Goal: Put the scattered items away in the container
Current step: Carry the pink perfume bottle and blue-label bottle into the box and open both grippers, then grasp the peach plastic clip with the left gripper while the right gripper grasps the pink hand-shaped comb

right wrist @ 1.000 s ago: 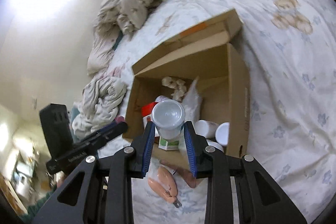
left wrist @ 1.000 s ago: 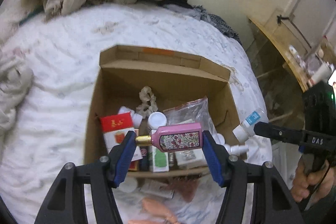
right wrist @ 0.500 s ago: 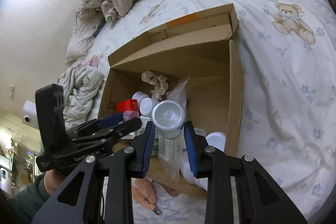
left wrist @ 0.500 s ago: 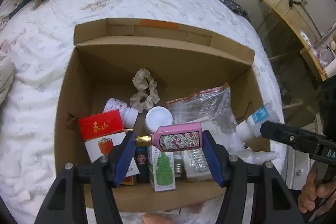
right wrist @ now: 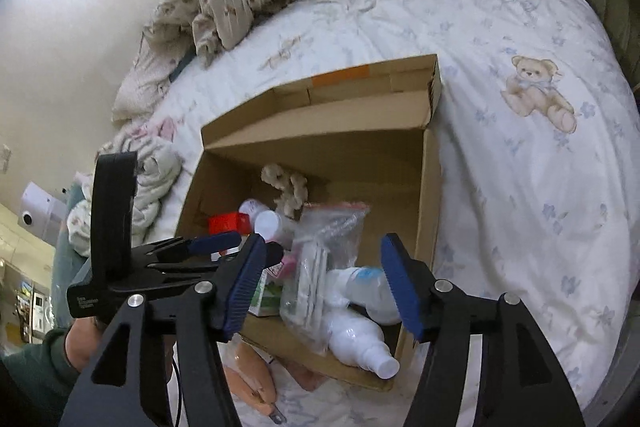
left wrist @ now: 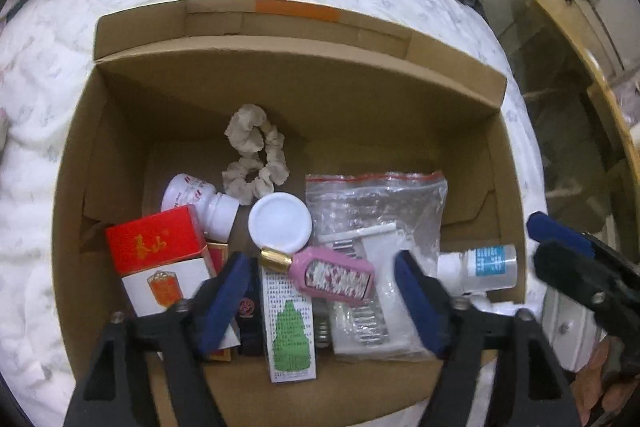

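Hovering over the box [left wrist: 288, 75] on the bed [right wrist: 520, 187], both tools are opening to drop their loads: left tool [left wrist: 320, 291] frees the pink bottle [left wrist: 332, 273], right tool [right wrist: 320, 279] the clear bottle [right wrist: 360, 279], both landing inside.

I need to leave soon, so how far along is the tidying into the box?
Mostly done: the box already holds a scrunchie, a red carton, a zip bag and more. Both grippers' jaws are opening: the pink bottle lies loose between the left gripper fingers, and the right gripper has nothing pressed. Left: a peach clip on the bed beside the box.
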Tool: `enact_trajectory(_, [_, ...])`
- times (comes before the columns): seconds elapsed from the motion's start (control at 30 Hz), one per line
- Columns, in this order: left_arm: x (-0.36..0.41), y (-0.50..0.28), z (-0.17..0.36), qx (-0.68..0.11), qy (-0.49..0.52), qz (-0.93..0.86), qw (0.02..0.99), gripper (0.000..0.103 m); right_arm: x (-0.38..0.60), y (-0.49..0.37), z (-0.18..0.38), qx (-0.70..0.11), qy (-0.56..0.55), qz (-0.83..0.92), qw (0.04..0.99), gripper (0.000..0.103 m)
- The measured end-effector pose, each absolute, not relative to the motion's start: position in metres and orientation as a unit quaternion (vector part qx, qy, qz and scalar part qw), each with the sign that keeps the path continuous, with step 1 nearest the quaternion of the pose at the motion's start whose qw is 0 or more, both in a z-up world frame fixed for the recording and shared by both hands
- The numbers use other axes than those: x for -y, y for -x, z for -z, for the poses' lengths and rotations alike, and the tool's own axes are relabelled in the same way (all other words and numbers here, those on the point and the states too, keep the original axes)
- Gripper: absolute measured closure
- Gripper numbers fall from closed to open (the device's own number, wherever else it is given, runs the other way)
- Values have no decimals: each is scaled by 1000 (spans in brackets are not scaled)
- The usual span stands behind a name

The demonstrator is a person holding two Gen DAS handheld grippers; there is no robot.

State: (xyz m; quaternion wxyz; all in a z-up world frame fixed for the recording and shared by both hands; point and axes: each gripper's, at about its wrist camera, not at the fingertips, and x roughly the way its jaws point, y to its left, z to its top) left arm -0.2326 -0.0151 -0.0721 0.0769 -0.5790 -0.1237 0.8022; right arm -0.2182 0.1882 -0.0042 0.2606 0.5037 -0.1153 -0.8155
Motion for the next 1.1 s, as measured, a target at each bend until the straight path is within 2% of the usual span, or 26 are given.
enact_trajectory(0.37, [20,207,21,111,550,-824,76,25,-200,218,-8,142,-498,813,266,38])
enact_trajectory(0.63, [21,156,-7,80,543,-833,73,25,-215,213,-21,168,-488,814,267,38])
enact_trajectory(0.77, [15,122,-12,49,533,-843,59,25,-228,207,-29,190,-477,815,268,38])
enact_trajectory(1.1, [24,50,0,61,529,-845,51,25,-269,178,-47,232,-444,828,250,38])
